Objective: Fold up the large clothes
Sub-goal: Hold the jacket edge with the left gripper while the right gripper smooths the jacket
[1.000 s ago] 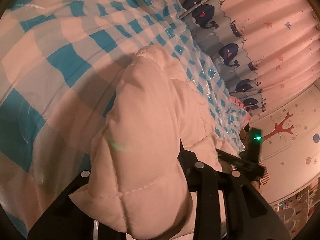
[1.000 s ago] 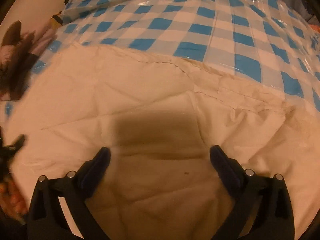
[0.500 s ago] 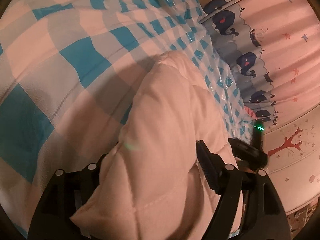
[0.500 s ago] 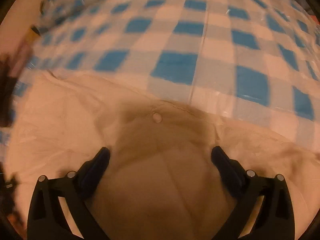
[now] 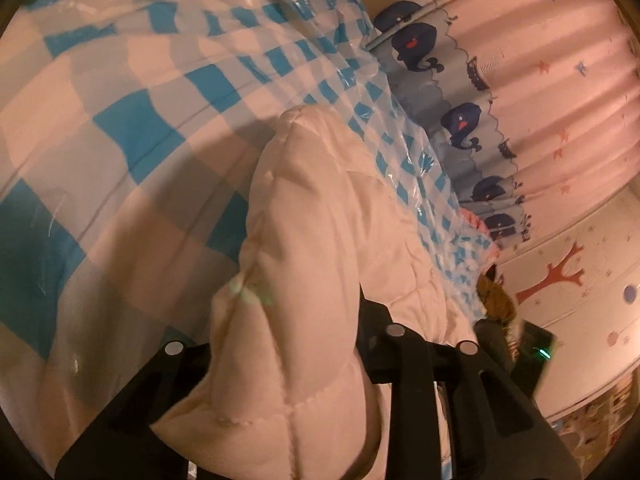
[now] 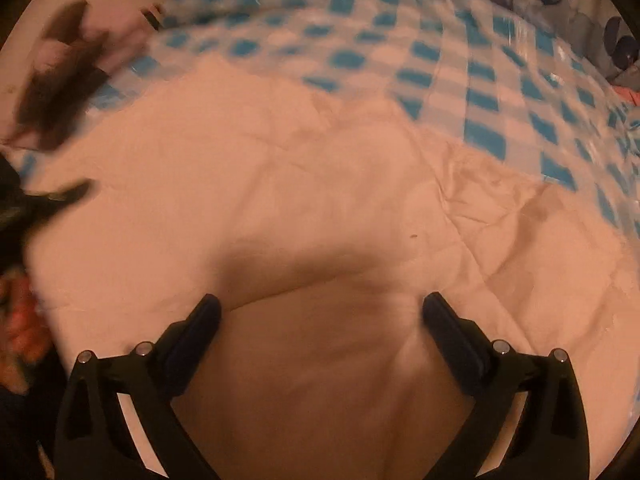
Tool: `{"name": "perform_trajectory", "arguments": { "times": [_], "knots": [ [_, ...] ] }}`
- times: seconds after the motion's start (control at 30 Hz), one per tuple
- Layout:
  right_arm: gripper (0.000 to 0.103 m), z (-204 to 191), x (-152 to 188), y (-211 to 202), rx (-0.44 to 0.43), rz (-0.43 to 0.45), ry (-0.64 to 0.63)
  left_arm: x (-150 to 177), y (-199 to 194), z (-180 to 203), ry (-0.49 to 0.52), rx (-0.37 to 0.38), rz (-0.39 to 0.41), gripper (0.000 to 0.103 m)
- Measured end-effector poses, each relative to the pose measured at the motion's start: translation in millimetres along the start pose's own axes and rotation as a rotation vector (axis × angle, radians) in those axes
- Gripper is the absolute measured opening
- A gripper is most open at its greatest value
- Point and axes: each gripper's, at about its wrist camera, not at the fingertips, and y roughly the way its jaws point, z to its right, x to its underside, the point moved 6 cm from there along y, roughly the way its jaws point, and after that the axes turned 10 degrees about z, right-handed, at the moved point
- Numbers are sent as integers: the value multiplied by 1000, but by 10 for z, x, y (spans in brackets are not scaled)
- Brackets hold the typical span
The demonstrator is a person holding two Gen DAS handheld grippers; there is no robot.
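Observation:
A white quilted jacket (image 5: 304,216) lies on a blue-and-white checked sheet (image 5: 132,128). In the left wrist view a thick fold of it stands up between the fingers of my left gripper (image 5: 288,340). Its jaws are closing and pinch the fold. The fabric hides the left finger, and the right finger (image 5: 374,320) presses against the padding. In the right wrist view the jacket (image 6: 320,184) spreads flat and fills most of the picture. My right gripper (image 6: 322,312) hovers over it, open wide, with only the flat cloth and its own shadow beneath.
The checked plastic-covered sheet (image 6: 480,80) runs to a pink curtain (image 5: 520,80) printed with whales. A wall with a red tree decal (image 5: 560,276) stands at the right. A dark device with a green light (image 5: 538,350) sits past the jacket's far end. Blurred dark items (image 6: 60,72) lie beyond the sheet.
The left gripper opened around the fold half a second ago and has closed on it again. The right gripper swept from the jacket's snap-button edge back over its middle, still open.

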Motion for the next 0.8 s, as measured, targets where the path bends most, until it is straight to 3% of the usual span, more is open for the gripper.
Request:
{"name": "perform_trajectory", "arguments": {
  "times": [0.1, 0.13, 0.2, 0.3, 0.37, 0.4, 0.47, 0.57, 0.63, 0.67, 0.73, 0.8],
  "knots": [
    [97, -301, 132, -283, -1, 49, -57, -8, -2, 27, 1, 13, 6, 23],
    [98, -349, 330, -119, 17, -9, -79, -7, -2, 42, 1, 20, 6, 23],
    [98, -352, 487, 100, 45, 11, -97, 23, 0, 78, 6, 29, 1, 23],
    [98, -369, 365, 25, 35, -50, -61, 29, -33, 52, 5, 14, 5, 23],
    [98, -412, 245, -227, -3, 22, -41, 18, -27, -11, -42, 21, -2, 23],
    [98, -403, 223, -329, 21, 58, -48, 16, -20, -21, -53, 24, -3, 23],
    [98, -326, 390, -199, 79, 11, -60, 18, -18, -4, -43, 22, 1, 23],
    [98, -294, 571, 28, 67, -23, -65, 58, -26, 62, 2, 8, 2, 23],
    [98, -294, 382, -78, 2, -73, -2, 46, -52, 66, 11, 1, 10, 23],
    [98, -298, 212, -198, -49, -27, 31, 38, -51, 52, -1, 5, 9, 23],
    [98, -249, -157, -356, -8, 71, 15, 33, -47, 39, -19, 7, 9, 23],
    [98, -130, -548, -258, 52, 106, 3, 30, -55, 57, -11, 4, 15, 23]
  ]
}}
